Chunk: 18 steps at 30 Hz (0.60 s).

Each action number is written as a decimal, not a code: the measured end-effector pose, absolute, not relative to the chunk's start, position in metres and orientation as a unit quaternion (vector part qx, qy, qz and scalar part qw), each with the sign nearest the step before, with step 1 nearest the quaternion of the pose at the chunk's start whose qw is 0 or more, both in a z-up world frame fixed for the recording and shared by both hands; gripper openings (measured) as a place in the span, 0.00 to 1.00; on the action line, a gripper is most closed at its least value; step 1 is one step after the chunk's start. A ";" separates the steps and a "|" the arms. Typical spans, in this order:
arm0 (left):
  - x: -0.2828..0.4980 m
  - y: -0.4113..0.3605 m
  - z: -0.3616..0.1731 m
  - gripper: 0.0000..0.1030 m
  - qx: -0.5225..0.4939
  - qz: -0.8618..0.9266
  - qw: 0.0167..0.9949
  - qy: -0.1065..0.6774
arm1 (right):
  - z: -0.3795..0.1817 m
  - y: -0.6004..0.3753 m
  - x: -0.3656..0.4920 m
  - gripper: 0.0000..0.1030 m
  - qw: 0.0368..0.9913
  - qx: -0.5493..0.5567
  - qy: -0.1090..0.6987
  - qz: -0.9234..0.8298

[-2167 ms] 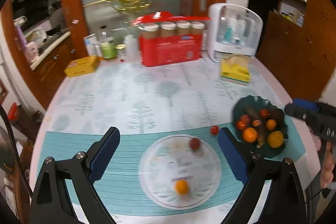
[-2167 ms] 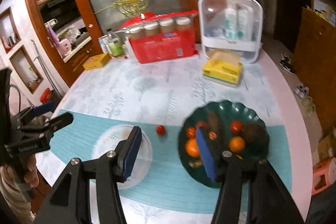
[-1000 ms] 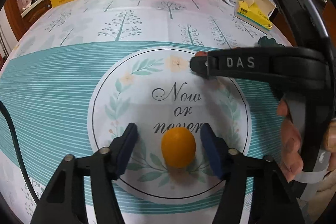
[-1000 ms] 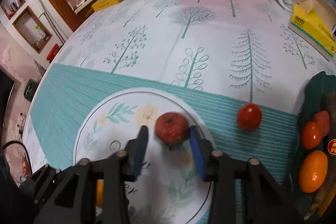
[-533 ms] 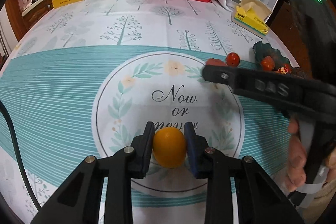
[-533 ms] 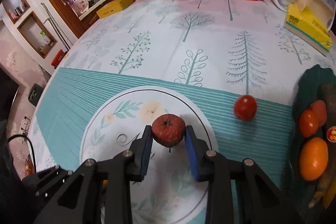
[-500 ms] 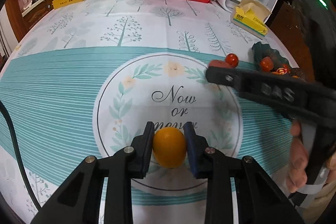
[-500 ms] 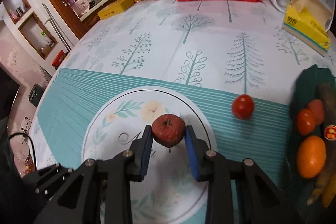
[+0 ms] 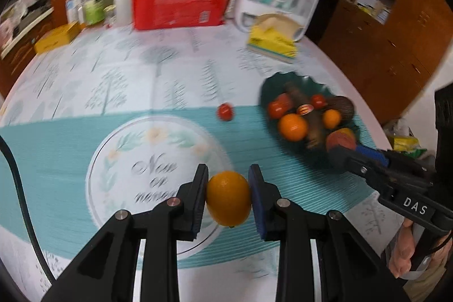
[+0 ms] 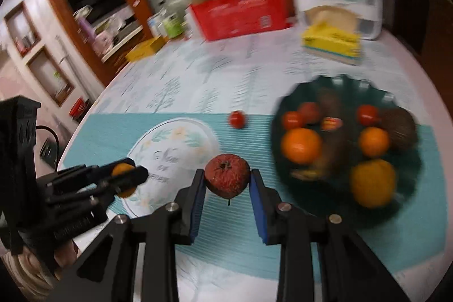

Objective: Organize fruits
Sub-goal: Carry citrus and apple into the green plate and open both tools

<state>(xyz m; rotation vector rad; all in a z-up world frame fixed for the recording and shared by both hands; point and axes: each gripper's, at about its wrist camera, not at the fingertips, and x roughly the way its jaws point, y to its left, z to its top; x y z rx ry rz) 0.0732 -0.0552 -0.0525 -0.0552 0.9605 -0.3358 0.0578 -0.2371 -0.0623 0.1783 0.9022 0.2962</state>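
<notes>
The left tongs [image 9: 228, 196] squeeze the small orange [image 9: 228, 198]. The right tongs [image 10: 227, 180] squeeze the wrinkly red fruit [image 10: 227, 174]. The green fruit dish [image 10: 334, 84] sits at two o'clock, nearer the right tongs.

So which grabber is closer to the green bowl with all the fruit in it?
The right one. The right gripper, holding a wrinkled red fruit, is right beside the green bowl. The left gripper, holding an orange, is farther off, over the round placemat.
</notes>
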 end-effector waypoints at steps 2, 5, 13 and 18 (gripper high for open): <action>0.078 -0.070 -0.041 0.27 -0.020 -0.174 0.875 0.451 | -0.057 -0.258 0.050 0.30 0.890 0.101 0.428 0.118; 0.089 -0.090 -0.023 0.27 -0.015 -0.191 0.879 0.437 | -0.047 -0.283 0.044 0.30 0.898 0.111 0.416 0.086; 0.145 -0.152 0.030 0.27 0.019 -0.230 0.877 0.422 | -0.001 -0.326 0.059 0.30 0.921 0.122 0.368 0.037; 0.177 -0.185 0.045 0.27 0.031 -0.238 0.876 0.418 | 0.029 -0.345 0.082 0.30 0.928 0.132 0.347 0.022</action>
